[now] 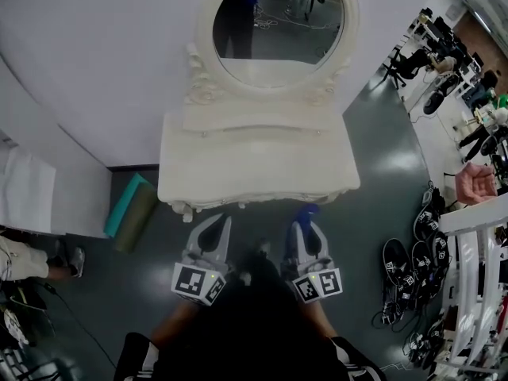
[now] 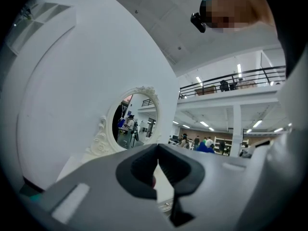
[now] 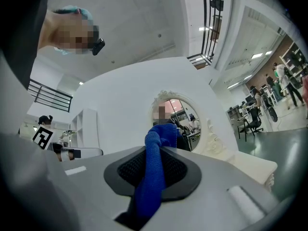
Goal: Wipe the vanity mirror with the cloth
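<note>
A round vanity mirror [image 1: 278, 26] in an ornate white frame stands at the back of a white dressing table [image 1: 254, 161]. It also shows in the left gripper view as the mirror [image 2: 134, 121] and in the right gripper view as the mirror [image 3: 180, 117]. My right gripper [image 1: 305, 222] is shut on a blue cloth [image 3: 155, 172], whose tip [image 1: 306, 211] pokes out just before the table's front edge. My left gripper [image 1: 209, 230] hangs beside it, shut with nothing held. Both grippers are short of the table, apart from the mirror.
A teal and olive box [image 1: 133, 211] lies on the floor left of the table. Several black headsets [image 1: 413, 264] and a white rack [image 1: 476, 292] crowd the right. A white cabinet [image 1: 40, 197] stands at the left, people and desks [image 1: 460, 78] at the far right.
</note>
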